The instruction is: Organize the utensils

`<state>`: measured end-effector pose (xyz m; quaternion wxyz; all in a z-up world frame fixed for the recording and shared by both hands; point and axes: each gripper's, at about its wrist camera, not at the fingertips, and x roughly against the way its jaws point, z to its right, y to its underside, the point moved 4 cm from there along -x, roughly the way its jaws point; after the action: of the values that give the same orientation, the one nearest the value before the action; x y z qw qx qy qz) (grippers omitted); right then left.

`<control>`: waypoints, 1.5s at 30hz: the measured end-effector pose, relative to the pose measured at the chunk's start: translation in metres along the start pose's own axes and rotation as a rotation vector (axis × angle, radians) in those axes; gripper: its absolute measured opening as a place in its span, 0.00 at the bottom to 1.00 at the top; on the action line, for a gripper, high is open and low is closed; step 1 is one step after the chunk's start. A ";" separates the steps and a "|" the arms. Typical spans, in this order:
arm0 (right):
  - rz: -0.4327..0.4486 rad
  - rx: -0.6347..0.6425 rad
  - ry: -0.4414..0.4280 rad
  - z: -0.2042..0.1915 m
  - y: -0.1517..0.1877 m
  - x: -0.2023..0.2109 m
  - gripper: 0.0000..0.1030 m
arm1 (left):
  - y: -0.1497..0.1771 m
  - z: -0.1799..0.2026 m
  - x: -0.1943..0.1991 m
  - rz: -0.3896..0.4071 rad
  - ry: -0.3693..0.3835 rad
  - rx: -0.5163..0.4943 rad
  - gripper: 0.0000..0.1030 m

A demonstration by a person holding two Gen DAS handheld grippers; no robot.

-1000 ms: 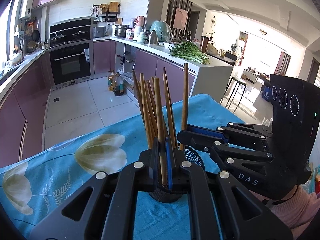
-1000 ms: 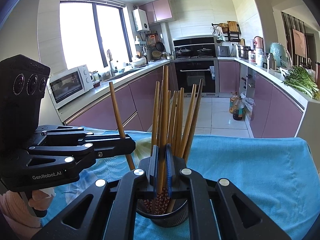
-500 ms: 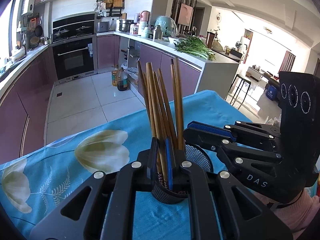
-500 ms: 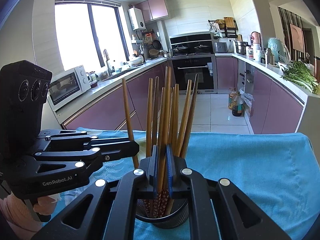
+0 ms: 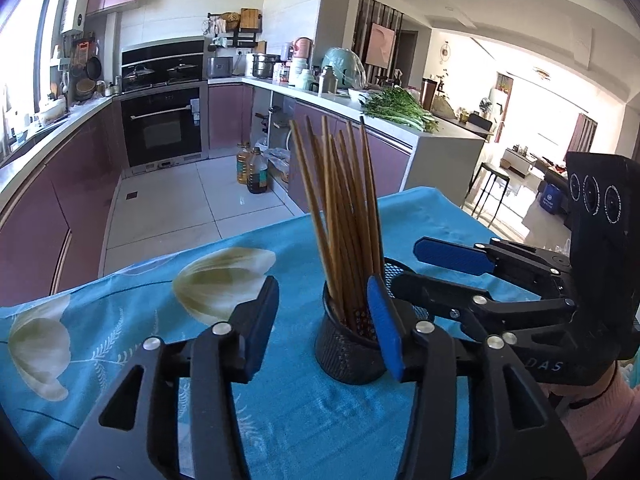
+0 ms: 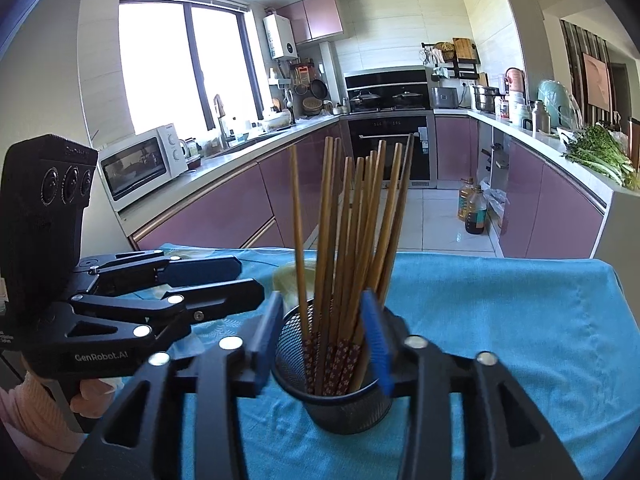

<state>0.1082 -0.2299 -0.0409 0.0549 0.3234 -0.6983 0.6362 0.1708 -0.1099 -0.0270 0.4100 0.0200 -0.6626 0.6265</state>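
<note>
Brown wooden chopsticks [image 6: 352,232], lower ends dark red with small flower print. Black mesh holder [image 6: 340,392]. Desk cloth [image 5: 280,400] turquoise, cream tulip print. Gripper fingers [image 5: 384,332] black, blue pads. Pink sleeve [image 5: 608,412].

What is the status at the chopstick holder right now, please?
Left claw and right claw both just opened, nothing held. Chopsticks all stand in the mesh holder. Nothing in the way.

Blue flowered tablecloth [image 5: 120,344], white microwave [image 6: 140,166], black oven [image 6: 390,148], greens [image 5: 396,110] on the counter [image 5: 448,136].
</note>
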 end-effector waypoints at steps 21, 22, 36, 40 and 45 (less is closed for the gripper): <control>0.189 0.041 0.118 -0.034 0.029 0.032 0.93 | 0.064 -0.063 0.114 0.267 -0.374 0.140 0.94; 0.199 0.040 0.123 -0.036 0.031 0.033 0.93 | 0.067 -0.064 0.118 0.278 -0.386 0.140 0.94; 0.304 0.064 0.203 -0.049 0.037 0.050 0.93 | 0.083 -0.053 0.143 0.371 -0.488 0.134 0.94; 0.310 0.058 0.212 -0.049 0.037 0.051 0.93 | 0.085 -0.050 0.144 0.385 -0.492 0.134 0.94; 0.318 0.059 0.217 -0.050 0.037 0.052 0.93 | 0.087 -0.047 0.146 0.396 -0.500 0.129 0.94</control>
<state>0.0312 -0.2039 -0.0382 0.0192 0.1398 -0.7117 0.6882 0.0510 0.0195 -0.0201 0.1028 0.0701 -0.6926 0.7105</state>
